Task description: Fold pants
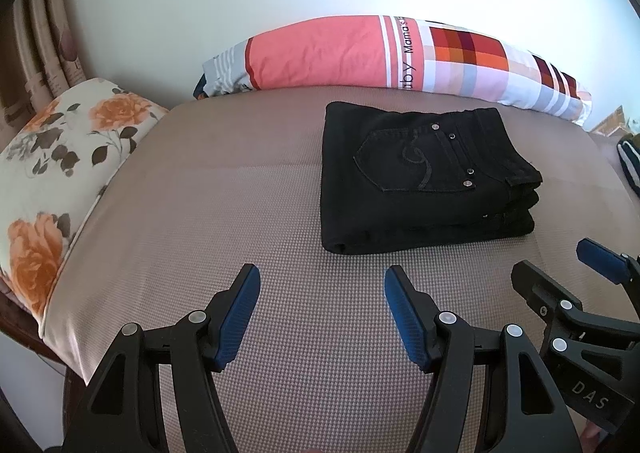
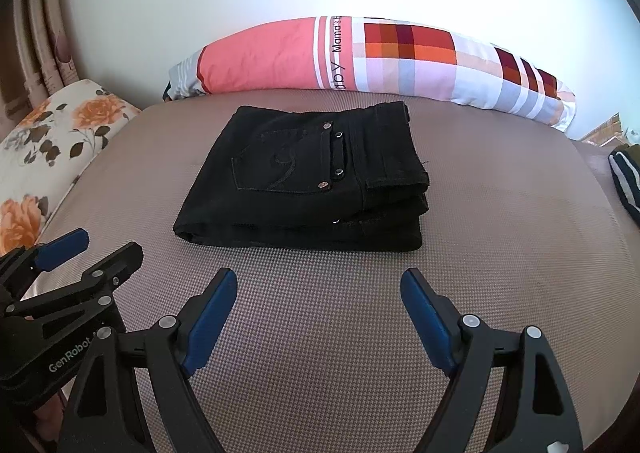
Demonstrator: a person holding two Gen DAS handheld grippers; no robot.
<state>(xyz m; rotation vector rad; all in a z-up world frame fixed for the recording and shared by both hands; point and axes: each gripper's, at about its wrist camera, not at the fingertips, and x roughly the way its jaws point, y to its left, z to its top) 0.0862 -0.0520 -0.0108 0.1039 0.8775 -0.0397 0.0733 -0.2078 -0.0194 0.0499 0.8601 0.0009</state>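
Black jeans (image 1: 424,177) lie folded in a compact stack on the grey-brown bed surface (image 1: 224,213), back pocket up; they also show in the right wrist view (image 2: 304,181). My left gripper (image 1: 322,285) is open and empty, hovering in front of the stack and to its left. My right gripper (image 2: 318,289) is open and empty, in front of the stack. The right gripper also shows at the right edge of the left wrist view (image 1: 564,265), and the left gripper shows at the left edge of the right wrist view (image 2: 108,249). Neither touches the jeans.
A long pink and checked pillow (image 1: 380,53) lies against the wall behind the jeans. A floral pillow (image 1: 52,157) lies at the left. A dark striped garment (image 2: 626,181) sits at the far right edge. A curtain (image 1: 44,53) hangs at the far left.
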